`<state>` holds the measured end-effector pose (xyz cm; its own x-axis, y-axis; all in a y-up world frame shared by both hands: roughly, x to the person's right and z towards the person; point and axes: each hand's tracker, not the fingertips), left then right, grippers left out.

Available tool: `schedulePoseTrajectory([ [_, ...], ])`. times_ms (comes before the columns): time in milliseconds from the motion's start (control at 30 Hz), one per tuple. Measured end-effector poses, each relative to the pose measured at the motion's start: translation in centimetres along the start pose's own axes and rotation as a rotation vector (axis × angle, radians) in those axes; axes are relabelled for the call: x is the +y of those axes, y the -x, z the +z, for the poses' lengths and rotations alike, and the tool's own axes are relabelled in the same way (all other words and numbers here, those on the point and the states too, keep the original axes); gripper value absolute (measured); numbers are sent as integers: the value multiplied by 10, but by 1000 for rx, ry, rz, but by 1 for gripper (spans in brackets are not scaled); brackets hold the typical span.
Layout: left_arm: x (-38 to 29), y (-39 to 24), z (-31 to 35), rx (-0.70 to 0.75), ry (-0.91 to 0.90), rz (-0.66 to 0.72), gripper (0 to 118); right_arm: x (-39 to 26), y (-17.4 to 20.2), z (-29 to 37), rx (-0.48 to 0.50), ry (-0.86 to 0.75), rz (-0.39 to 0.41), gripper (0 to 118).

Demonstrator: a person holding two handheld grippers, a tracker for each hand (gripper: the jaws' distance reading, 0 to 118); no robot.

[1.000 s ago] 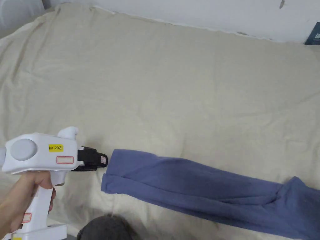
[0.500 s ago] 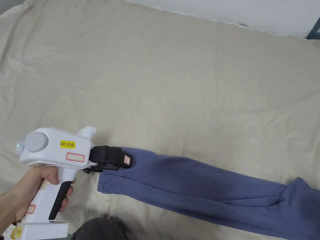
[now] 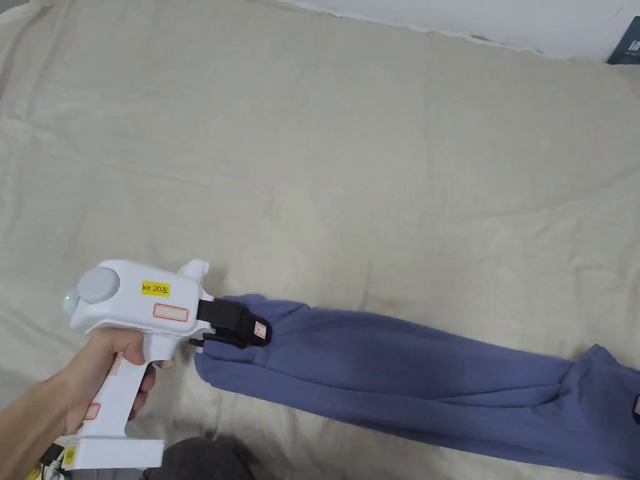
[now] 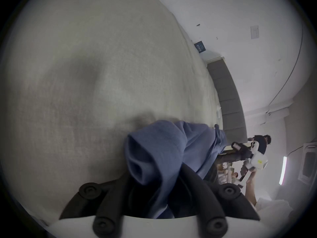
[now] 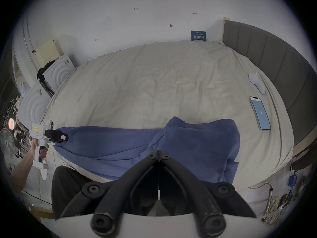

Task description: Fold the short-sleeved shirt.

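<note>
One blue shirt folded into a long strip, lower half of head view, on beige bed sheet | left gripper lower left, jaws closed on shirt's left end, cloth bunched between them | right gripper jaws pressed together, tips over shirt, grip on cloth unclear | phone right edge of right gripper view.

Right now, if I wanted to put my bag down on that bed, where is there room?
The wide stretch of beige sheet between the blue shirt and the wall is bare. It is crowded along the near edge, where the shirt lies with the left gripper on its end, and by the headboard, where a phone and a white object rest.
</note>
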<state>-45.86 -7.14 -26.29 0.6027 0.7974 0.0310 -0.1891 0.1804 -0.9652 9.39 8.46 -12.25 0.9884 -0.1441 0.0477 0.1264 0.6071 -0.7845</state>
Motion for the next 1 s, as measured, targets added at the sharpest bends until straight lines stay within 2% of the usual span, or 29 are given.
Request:
schedulePoseTrajectory([
  [100,1,-9,12,38,-15,-45,8,2,1,2,14,-8,-3,0],
  [467,13,-13,82,201,-84,15,8,4,-4,15,52,-47,-6,0],
  [633,6,-32,95,289,-78,0,8,3,-6,19,73,-67,-21,0],
  [767,0,-75,95,444,-73,-52,8,1,-8,23,87,-72,-25,0],
  [1000,2,-158,85,571,-92,-144,8,-7,-16,41,124,-97,-45,0],
])
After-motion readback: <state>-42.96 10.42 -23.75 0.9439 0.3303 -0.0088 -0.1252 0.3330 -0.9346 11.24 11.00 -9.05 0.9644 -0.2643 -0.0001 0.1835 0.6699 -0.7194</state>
